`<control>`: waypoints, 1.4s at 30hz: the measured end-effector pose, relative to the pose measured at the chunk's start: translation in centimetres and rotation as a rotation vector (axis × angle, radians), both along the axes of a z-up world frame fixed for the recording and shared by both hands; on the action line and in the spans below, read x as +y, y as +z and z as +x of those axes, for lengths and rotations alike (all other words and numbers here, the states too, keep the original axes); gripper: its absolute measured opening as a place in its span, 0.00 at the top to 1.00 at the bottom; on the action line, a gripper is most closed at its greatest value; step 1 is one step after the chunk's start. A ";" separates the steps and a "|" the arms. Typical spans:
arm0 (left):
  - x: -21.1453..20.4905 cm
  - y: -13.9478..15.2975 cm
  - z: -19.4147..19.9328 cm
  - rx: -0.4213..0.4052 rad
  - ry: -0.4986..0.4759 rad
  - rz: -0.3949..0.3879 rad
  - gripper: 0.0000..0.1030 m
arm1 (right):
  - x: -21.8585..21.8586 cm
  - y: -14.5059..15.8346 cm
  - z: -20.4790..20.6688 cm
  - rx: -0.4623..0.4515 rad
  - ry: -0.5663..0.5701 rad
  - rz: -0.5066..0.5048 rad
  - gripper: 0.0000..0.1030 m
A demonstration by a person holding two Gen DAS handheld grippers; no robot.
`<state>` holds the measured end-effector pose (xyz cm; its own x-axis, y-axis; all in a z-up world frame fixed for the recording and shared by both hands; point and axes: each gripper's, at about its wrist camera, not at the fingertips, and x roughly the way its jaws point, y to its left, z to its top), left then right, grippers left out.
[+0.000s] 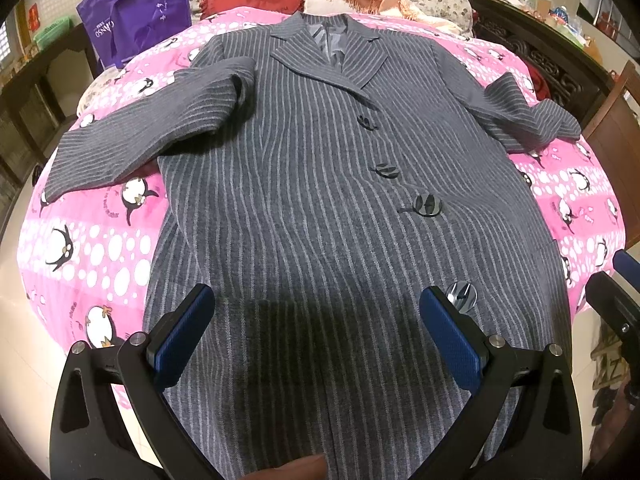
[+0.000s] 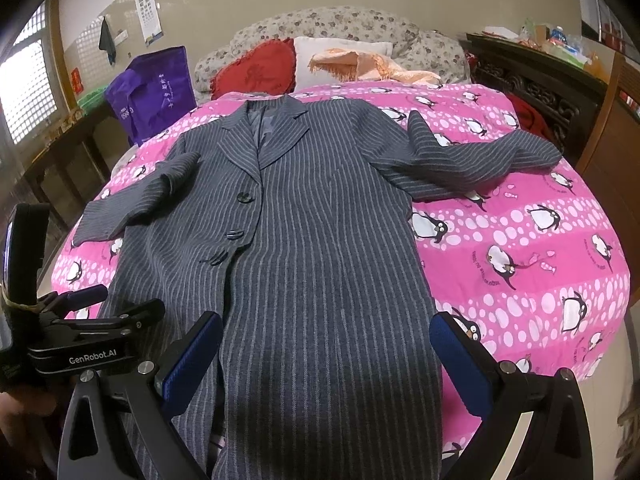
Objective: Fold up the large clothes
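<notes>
The coat (image 1: 312, 184), a long grey pinstriped one, is laid face up and unfolded on a bed covered by a pink penguin-print quilt (image 1: 92, 256). Its collar and lapels are turned toward the pillows at the head of the bed, and its hem is draped over the foot of the bed, below both cameras. Both sleeves are spread outward to the sides, each bent at the elbow and resting on the quilt. Four dark buttons (image 1: 428, 205) are seen in a line down the front, the lowest just beside the blue pad of the left gripper.

The left gripper (image 1: 318, 336) is held above the lower part of the coat with its jaws spread wide; nothing is caught between the pads. The right gripper (image 2: 326, 350) is likewise held wide apart over the lower skirt of the coat, toward the coat's right-hand edge as seen from the foot of the bed, and nothing is gripped by it.

Behind the collar a red heart-shaped cushion (image 2: 256, 70), a white pillow (image 2: 308, 60) and an orange fringed cloth (image 2: 368, 65) are seen. A purple bag (image 2: 154, 92) is stood beside the bed on the left.
</notes>
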<state>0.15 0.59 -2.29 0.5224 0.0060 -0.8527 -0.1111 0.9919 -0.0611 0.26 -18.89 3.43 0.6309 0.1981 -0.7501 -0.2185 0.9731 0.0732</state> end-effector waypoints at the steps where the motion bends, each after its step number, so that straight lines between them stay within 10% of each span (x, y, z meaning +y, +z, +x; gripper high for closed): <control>1: 0.0 -0.1 0.0 0.002 0.000 0.000 0.00 | 0.0 0.0 0.0 0.001 -0.001 -0.001 0.00; 42: 0.1 -1.0 0.0 0.021 0.001 -0.007 0.00 | -0.2 -0.9 0.0 0.024 -0.014 0.007 0.00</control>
